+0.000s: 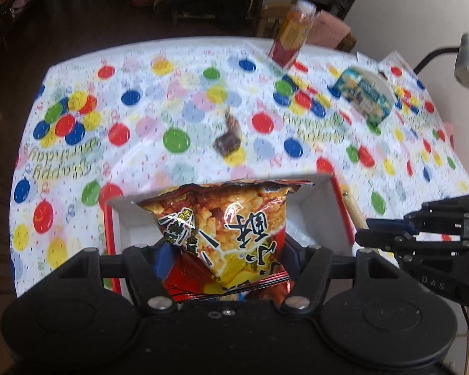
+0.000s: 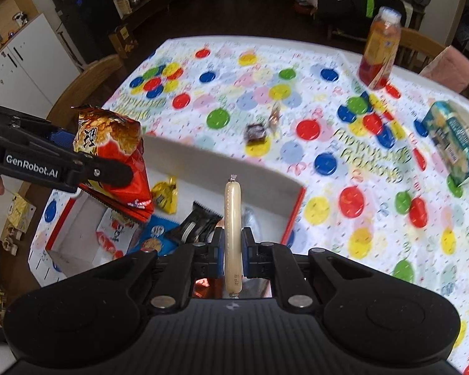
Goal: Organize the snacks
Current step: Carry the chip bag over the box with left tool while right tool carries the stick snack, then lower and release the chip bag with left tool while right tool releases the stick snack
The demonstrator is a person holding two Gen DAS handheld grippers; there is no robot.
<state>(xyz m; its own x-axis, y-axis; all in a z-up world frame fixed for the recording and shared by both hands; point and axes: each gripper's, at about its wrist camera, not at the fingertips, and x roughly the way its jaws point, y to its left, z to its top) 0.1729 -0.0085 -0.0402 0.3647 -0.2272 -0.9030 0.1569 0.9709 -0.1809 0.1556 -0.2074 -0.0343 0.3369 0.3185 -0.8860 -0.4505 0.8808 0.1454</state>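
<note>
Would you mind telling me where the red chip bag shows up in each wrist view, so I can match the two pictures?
Left wrist view: the red chip bag fills the lower centre, clamped in the left gripper, over the white box.
Right wrist view: the bag is at middle left, held above the box.
Shared landmark: the orange juice bottle standing at the table's far side.

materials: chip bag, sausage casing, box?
Chip bag: glossy printed plastic film, likely foil-lined; it creases sharply and glints. Sausage: smooth pale plastic casing, it seems, with a crimped clip at the tip. Box: matte white card or paperboard, flat thin walls, red outside.
</note>
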